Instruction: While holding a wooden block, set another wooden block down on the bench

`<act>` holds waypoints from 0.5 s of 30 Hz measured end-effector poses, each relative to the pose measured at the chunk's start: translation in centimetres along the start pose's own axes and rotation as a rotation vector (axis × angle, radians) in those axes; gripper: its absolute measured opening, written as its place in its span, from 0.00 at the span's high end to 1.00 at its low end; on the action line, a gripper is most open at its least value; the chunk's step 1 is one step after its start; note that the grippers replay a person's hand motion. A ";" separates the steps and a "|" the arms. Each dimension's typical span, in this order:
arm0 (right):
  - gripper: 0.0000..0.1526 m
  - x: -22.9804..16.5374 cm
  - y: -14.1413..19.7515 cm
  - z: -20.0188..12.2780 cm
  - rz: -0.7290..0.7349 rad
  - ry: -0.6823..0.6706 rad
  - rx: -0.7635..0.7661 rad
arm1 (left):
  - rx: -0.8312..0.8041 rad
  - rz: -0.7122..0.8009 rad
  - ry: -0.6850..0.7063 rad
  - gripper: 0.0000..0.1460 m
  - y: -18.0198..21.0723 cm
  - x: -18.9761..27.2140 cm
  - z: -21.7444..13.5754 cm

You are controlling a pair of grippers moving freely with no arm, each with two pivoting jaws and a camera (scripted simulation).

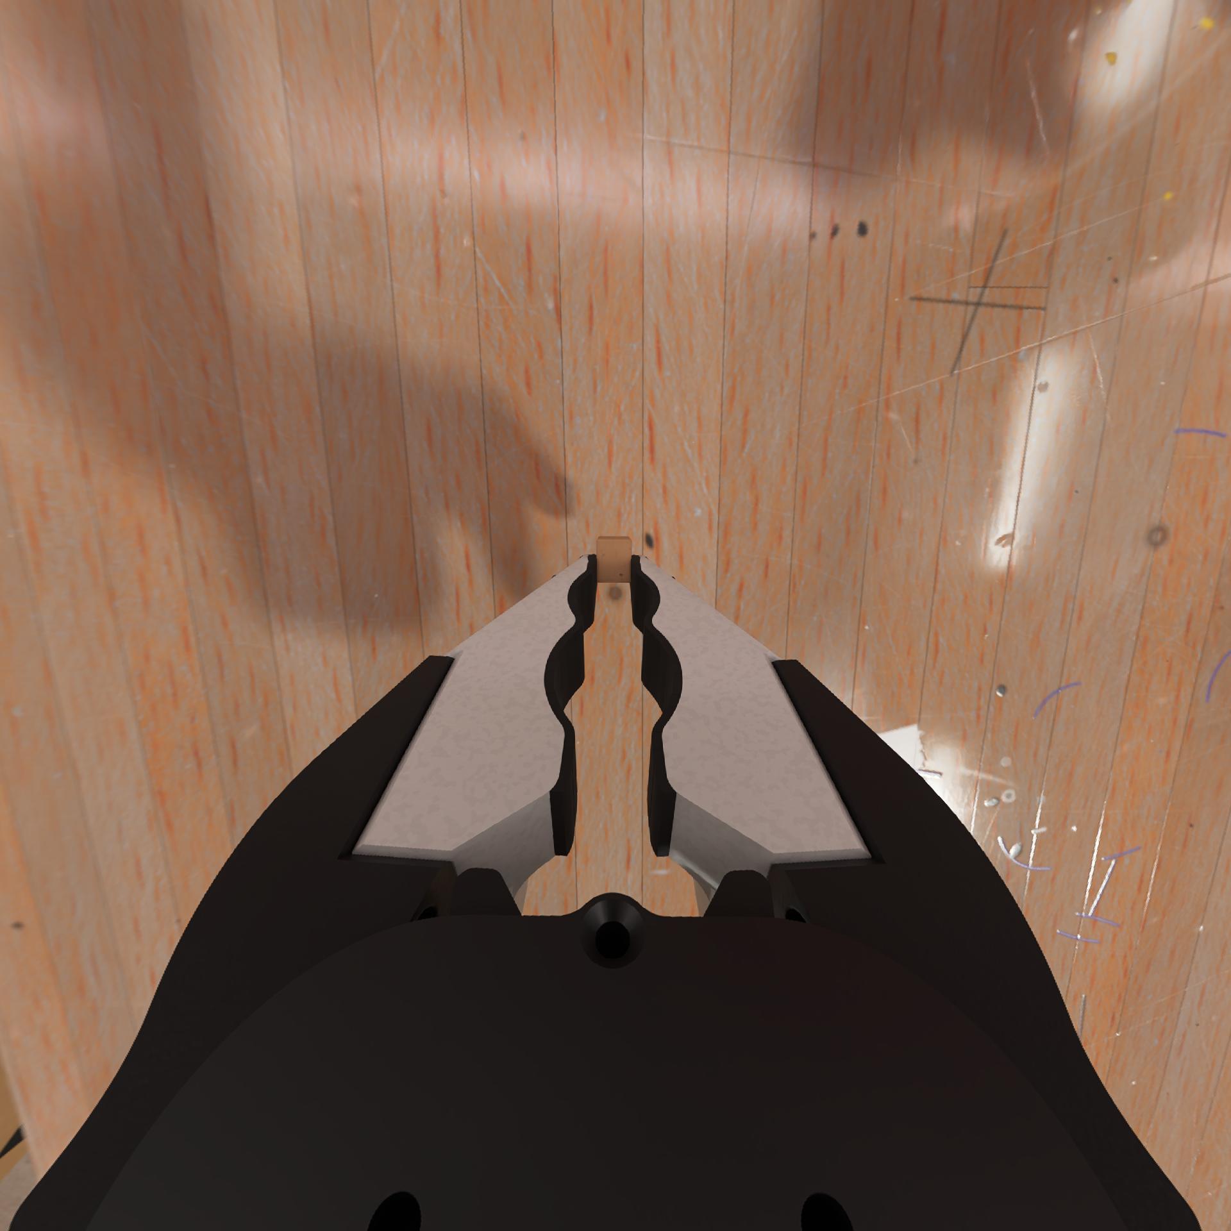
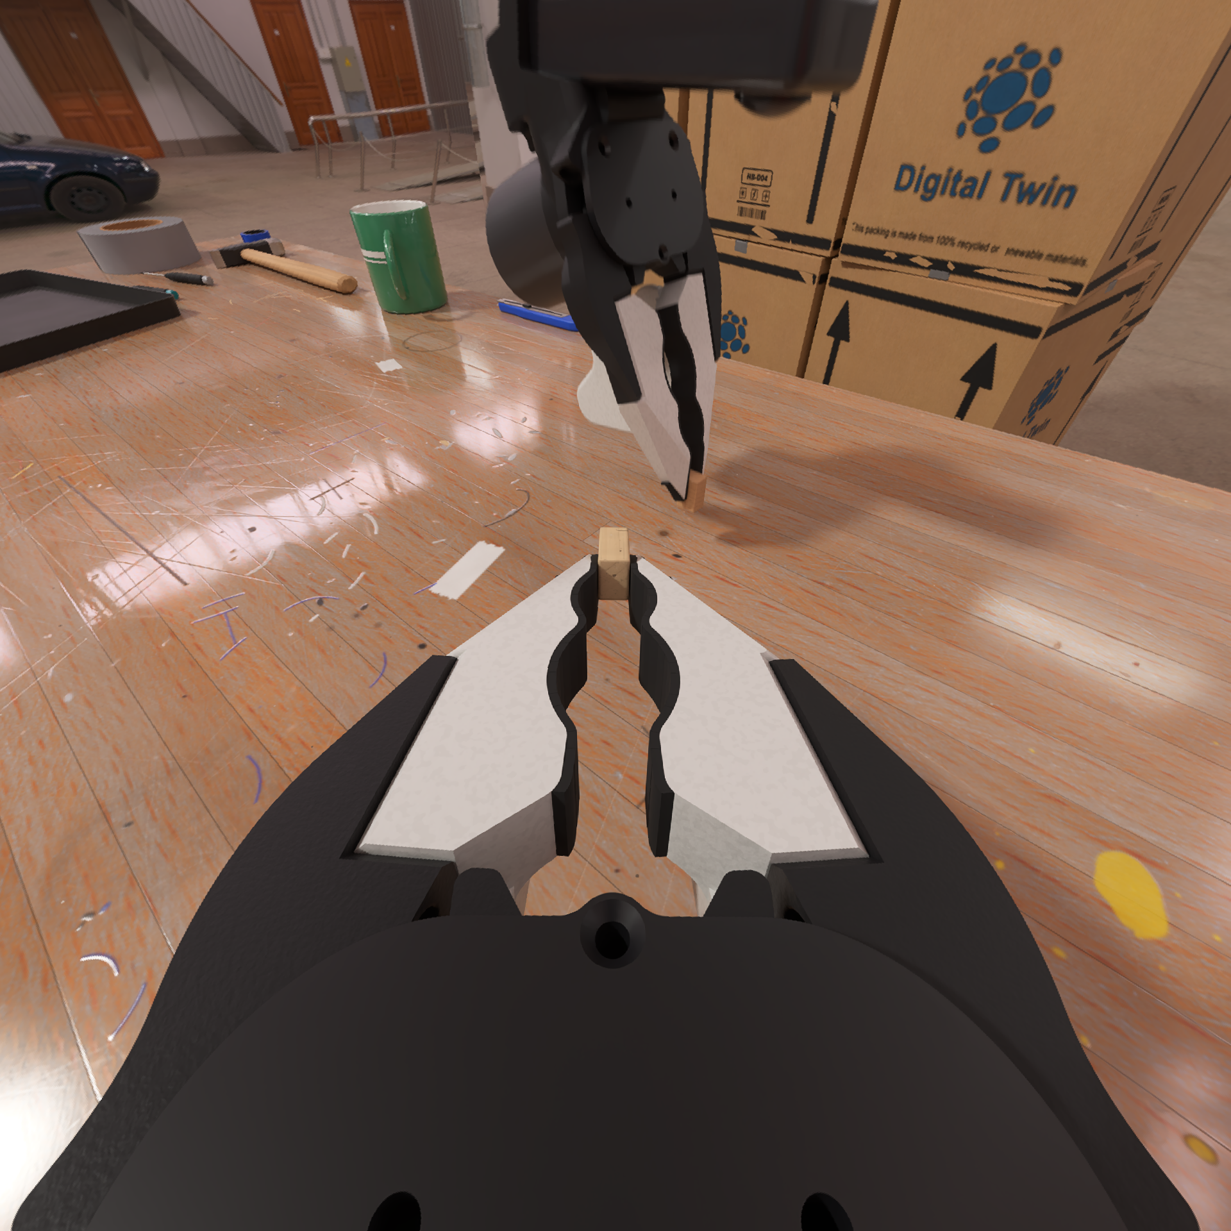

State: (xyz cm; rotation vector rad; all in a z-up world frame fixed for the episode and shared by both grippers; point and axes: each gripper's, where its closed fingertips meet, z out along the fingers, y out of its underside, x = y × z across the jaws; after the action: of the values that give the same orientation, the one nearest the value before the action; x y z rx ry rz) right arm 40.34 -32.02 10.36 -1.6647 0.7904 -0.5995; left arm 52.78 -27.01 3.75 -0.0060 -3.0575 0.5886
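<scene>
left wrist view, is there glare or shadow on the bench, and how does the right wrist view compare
Left wrist view: a broad soft shadow crosses the bench, with bright glare patches at right. Right wrist view: glossy reflections on the left side, the left gripper casts a shadow to the right.

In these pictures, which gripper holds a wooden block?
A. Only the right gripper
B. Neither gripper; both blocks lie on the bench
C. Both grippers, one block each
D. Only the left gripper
C: the left gripper is shut on a wooden block low over the bench, and the right gripper pinches a second block at its fingertips.
</scene>
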 end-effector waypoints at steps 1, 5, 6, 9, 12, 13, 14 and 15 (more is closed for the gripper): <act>0.95 0.1 0.0 0.0 0.002 0.000 -0.001 | -0.009 -0.008 0.013 0.94 0.1 -0.1 0.6; 0.95 0.3 0.1 -0.1 0.016 -0.001 0.002 | -0.028 -0.001 0.022 0.94 0.3 -0.1 2.3; 0.95 0.4 0.0 -0.1 0.018 -0.002 0.003 | -0.021 -0.002 0.024 0.94 0.2 -0.1 2.4; 0.95 0.3 0.1 -0.1 0.019 -0.010 -0.001 | -0.016 0.005 0.008 0.94 0.1 -0.2 2.6; 0.95 0.1 0.2 0.0 0.016 -0.018 -0.007 | -0.010 -0.001 0.005 0.94 0.2 -0.3 2.7; 0.95 0.1 0.2 0.0 0.015 -0.020 -0.007 | -0.007 -0.004 0.004 0.94 0.2 -0.4 2.8; 0.95 0.1 0.2 0.0 0.015 -0.022 -0.008 | -0.002 -0.007 0.003 0.94 0.2 -0.4 2.8; 0.95 0.0 0.2 0.0 0.015 -0.023 -0.008 | 0.001 -0.009 0.003 0.94 0.2 -0.4 2.8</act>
State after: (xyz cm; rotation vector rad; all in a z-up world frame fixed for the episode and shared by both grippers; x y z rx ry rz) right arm 40.36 -32.07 10.14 -1.6693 0.7891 -0.5669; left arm 53.13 -27.90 1.09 0.0066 -3.0531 0.5897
